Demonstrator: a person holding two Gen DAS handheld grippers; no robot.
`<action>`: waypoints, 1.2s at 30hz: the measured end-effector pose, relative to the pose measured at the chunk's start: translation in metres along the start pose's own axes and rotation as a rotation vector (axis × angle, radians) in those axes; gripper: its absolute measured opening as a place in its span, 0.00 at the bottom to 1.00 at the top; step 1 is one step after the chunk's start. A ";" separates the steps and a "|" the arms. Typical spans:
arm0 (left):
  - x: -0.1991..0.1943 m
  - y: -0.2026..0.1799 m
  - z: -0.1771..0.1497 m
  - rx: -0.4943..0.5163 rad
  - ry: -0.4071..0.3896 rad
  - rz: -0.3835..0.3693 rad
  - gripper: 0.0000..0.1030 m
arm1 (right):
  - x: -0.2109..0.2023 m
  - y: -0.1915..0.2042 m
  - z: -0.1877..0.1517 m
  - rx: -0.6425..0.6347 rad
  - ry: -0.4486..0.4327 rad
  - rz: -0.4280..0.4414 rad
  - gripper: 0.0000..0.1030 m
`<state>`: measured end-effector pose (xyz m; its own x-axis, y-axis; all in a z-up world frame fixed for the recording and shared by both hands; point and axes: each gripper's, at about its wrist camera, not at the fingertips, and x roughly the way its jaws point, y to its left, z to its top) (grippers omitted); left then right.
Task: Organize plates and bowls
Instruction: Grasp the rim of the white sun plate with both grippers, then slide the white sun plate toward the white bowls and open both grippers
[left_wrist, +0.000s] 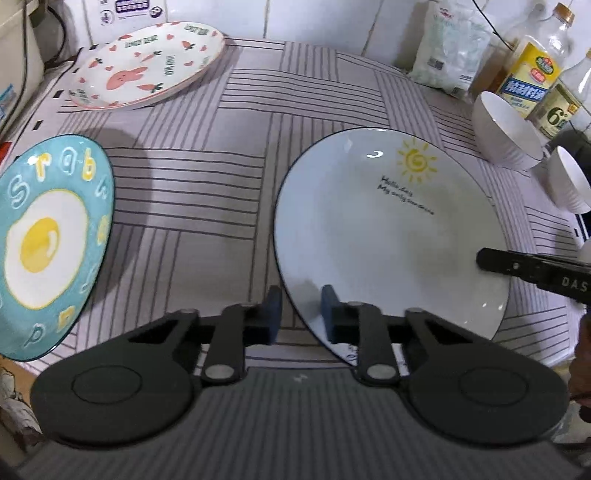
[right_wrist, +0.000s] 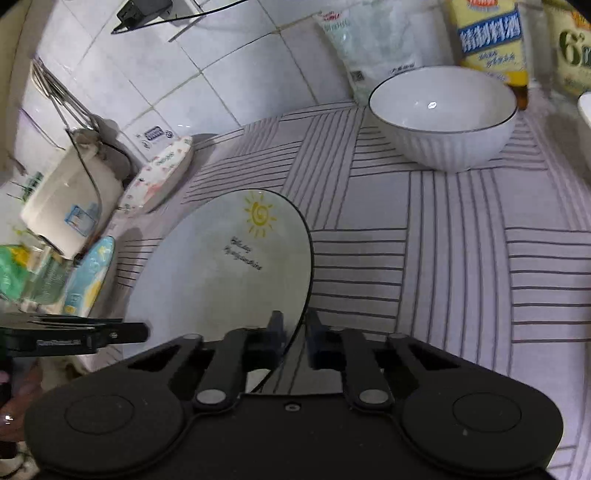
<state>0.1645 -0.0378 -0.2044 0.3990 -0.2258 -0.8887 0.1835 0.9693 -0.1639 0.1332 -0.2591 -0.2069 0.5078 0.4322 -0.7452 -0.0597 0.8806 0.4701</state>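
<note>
Both grippers (left_wrist: 299, 310) (right_wrist: 295, 336) are matte black — blue finger pads (left_wrist: 328, 306), silver pivot pins.

Open striped grey mat (left_wrist: 192, 206) between the teal fried-egg plate (left_wrist: 51, 236) at left and white sun-print plate (left_wrist: 388, 229) at right, pink carrot-print plate (left_wrist: 147, 66) blocking far left, white ribbed bowls (left_wrist: 506, 129) and glass bottles (left_wrist: 532, 66) crowding far right.

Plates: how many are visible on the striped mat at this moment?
3. The sun plate lies nearest, its rim between both grippers' fingers; the egg plate is at the left edge; the rabbit plate is at the far left corner. Others may sit out of frame.
</note>
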 end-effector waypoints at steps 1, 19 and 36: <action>0.001 -0.002 0.001 0.003 0.000 0.008 0.18 | 0.000 -0.002 0.000 0.002 0.003 0.014 0.15; 0.002 -0.003 0.017 -0.023 0.019 0.013 0.23 | 0.008 -0.006 0.023 -0.151 0.081 0.105 0.19; 0.019 -0.002 0.116 0.090 -0.067 0.046 0.23 | 0.026 -0.002 0.077 -0.171 -0.047 0.099 0.21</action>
<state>0.2761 -0.0553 -0.1715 0.4677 -0.1900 -0.8632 0.2421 0.9668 -0.0816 0.2130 -0.2644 -0.1911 0.5313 0.5120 -0.6750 -0.2539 0.8564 0.4497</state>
